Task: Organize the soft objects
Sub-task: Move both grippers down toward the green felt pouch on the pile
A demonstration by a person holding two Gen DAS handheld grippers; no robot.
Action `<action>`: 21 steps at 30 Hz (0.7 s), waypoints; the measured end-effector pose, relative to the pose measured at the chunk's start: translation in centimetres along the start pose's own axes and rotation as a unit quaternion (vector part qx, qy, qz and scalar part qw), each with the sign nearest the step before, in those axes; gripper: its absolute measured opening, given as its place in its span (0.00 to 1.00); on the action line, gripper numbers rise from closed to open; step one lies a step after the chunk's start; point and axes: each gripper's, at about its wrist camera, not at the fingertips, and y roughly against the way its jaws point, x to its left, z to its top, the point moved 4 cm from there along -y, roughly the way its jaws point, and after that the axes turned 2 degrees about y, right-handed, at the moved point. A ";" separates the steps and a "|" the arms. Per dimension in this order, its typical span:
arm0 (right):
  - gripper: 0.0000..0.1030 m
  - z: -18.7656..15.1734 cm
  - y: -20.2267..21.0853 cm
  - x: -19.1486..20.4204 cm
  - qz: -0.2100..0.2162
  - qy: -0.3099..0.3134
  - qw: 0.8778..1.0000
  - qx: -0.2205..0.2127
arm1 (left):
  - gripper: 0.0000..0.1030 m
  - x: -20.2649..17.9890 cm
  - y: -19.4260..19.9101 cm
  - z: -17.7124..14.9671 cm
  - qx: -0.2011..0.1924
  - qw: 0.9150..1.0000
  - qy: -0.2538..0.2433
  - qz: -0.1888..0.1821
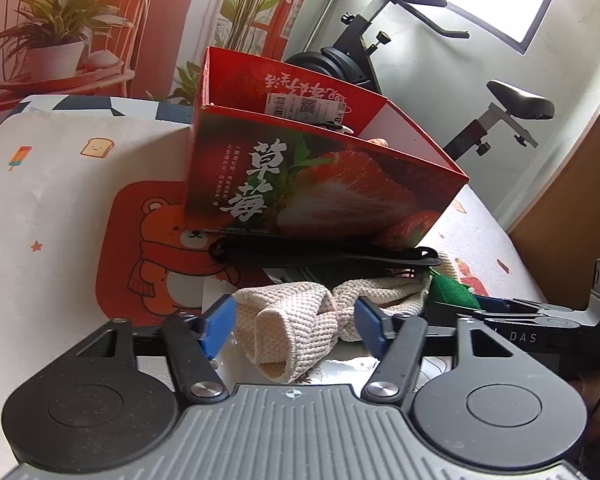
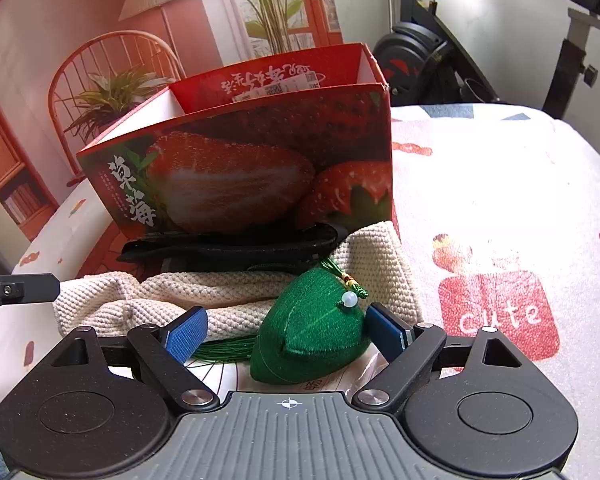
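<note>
A cream knitted cloth (image 1: 276, 344) lies bunched on the printed bed cover in front of a red strawberry box (image 1: 320, 184). My left gripper (image 1: 296, 320) straddles a rolled fold of it, and both blue pads touch its sides. In the right wrist view a green cone-shaped sachet (image 2: 316, 332) with a white bead and tassel rests on the same cloth (image 2: 204, 296). My right gripper (image 2: 286, 334) stands open around the sachet: the right pad (image 2: 388, 330) is against it, the left pad is apart from it.
A flat black strap-like item (image 1: 320, 256) lies between the cloth and the open-topped box (image 2: 240, 168). Clear plastic wrapping sits under both grippers. An exercise bike (image 1: 380, 60) stands beyond the bed. The right gripper's body (image 1: 520, 312) is close on the right.
</note>
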 end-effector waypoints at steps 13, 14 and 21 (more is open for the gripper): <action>0.70 -0.1 0.7 0.9 0.023 -0.009 1.000 0.014 | 0.55 0.3 -0.3 -0.2 0.004 1.000 0.008 -0.015; 0.70 -0.1 0.7 1.1 0.025 -0.004 1.000 0.016 | 0.55 0.4 -0.3 -0.2 0.004 1.000 0.009 -0.015; 0.70 -0.3 0.7 3.0 0.040 0.037 0.998 0.023 | 0.54 0.5 -0.6 0.0 0.006 1.000 0.014 -0.015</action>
